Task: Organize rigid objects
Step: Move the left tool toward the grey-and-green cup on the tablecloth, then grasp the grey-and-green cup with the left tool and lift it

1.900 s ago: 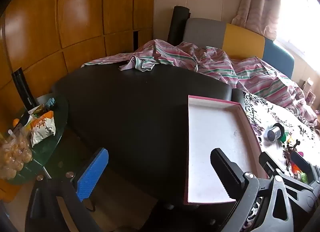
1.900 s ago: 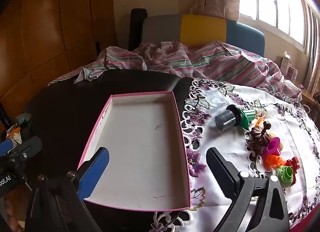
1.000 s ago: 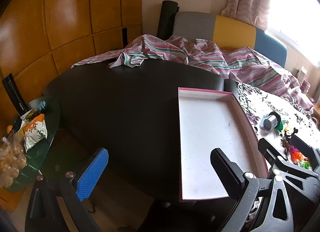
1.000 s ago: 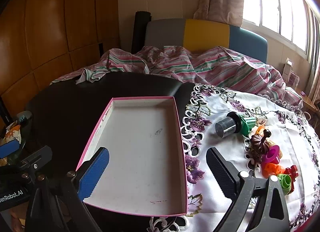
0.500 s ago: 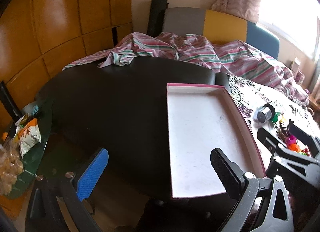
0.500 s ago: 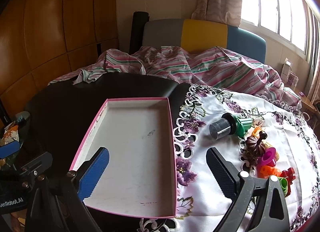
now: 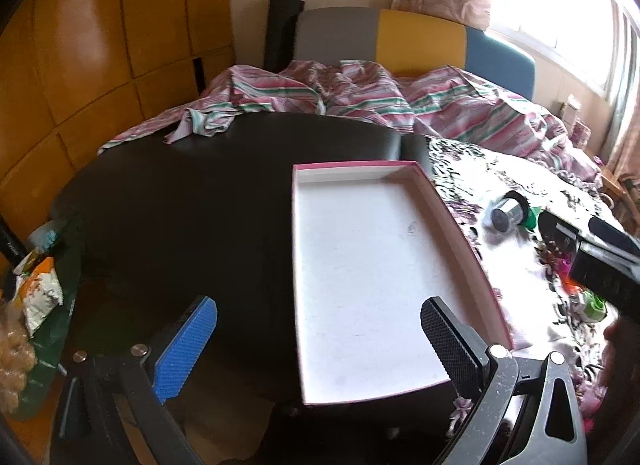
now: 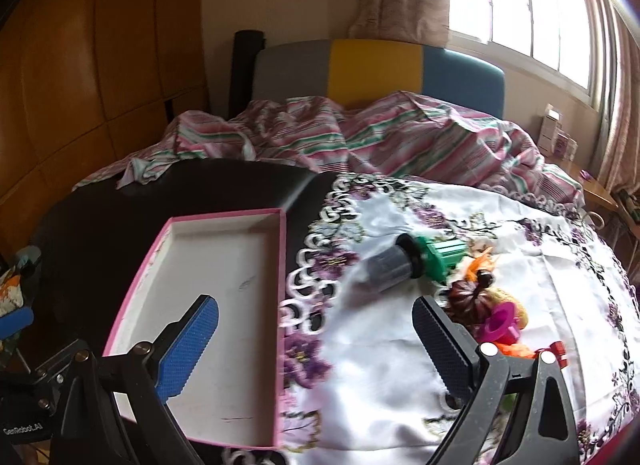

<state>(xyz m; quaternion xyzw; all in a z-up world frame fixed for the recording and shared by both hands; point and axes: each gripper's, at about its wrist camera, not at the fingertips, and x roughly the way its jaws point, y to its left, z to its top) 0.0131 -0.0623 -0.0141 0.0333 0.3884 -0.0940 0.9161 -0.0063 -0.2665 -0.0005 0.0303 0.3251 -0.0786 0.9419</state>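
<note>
On the black table point(image 7: 208, 201) a shallow pink-rimmed white tray point(image 8: 276, 265) lies empty beside small plastic toys point(image 8: 500, 325), with left gripper point(image 7: 320, 341) and right gripper point(image 8: 316, 339) fingers spread apart.

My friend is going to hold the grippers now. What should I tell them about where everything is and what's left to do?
Left gripper: open, holding nothing, near the pink tray.
Right gripper: open, holding nothing, over the flowered cloth.
The tray is empty, so nothing is sorted yet.
The grey and green cylinder, brown pumpkin piece, pink piece and orange piece all lie on the cloth, right of the tray.
Left to do: probably move each piece into the tray.
</note>
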